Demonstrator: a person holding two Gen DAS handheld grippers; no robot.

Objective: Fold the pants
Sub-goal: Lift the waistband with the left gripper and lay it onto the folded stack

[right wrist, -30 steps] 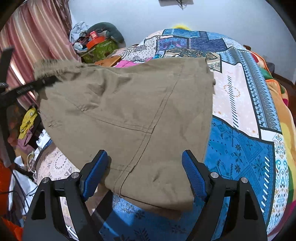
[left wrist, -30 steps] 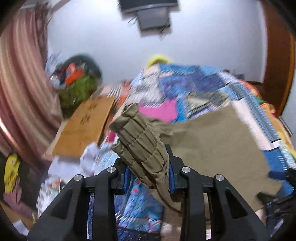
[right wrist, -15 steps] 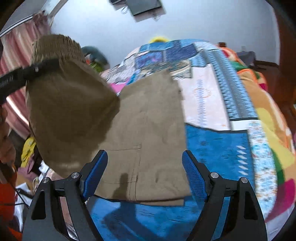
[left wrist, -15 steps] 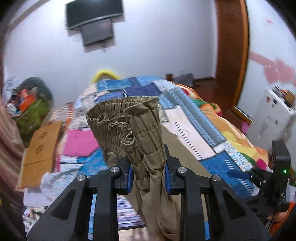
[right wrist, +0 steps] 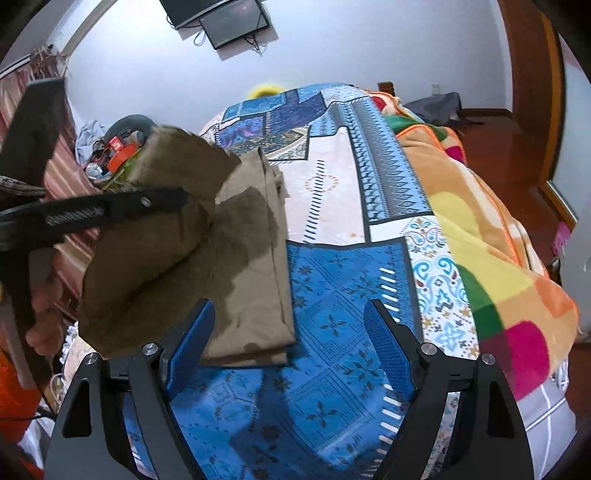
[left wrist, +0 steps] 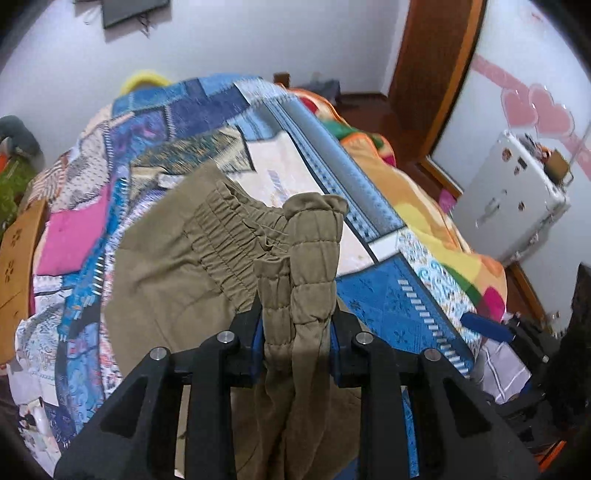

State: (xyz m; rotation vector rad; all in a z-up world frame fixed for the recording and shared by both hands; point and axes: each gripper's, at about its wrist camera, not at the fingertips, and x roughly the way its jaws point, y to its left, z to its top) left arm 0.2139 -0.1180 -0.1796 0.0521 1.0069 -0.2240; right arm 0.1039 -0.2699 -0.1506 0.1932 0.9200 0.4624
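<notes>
**Pants half lifted over patchwork bed**

Left hand-held gripper: clamped narrow on the gathered elastic waistband of the khaki pants, blue pads pressed against the bunched cloth from both sides. Waistband standing up between the fingers, folded over on itself, with more fabric hanging below the jaws. Seen from the right wrist camera as a black bar reaching in from the left edge, cloth draped over and under it, a hand partly visible beneath.

Right hand-held gripper: spread wide, nothing between the blue pads. Left finger just over the near corner of the pants; whether touching, cannot tell. Right finger above bare blue quilt. In the left wrist view, only a blue tip and dark frame visible at the right edge of the bed.

Pants: lower part lying flat on the bed toward its left side, legs stacked and running away from the cameras; upper part raised off the quilt and curled back over the flat part.

Around the bed: bright striped blanket along the right side, dark screen mounted on the pale wall, wooden door frame, white case by the wall, clutter of bags and clothes on the left, striped curtain beside it.
</notes>
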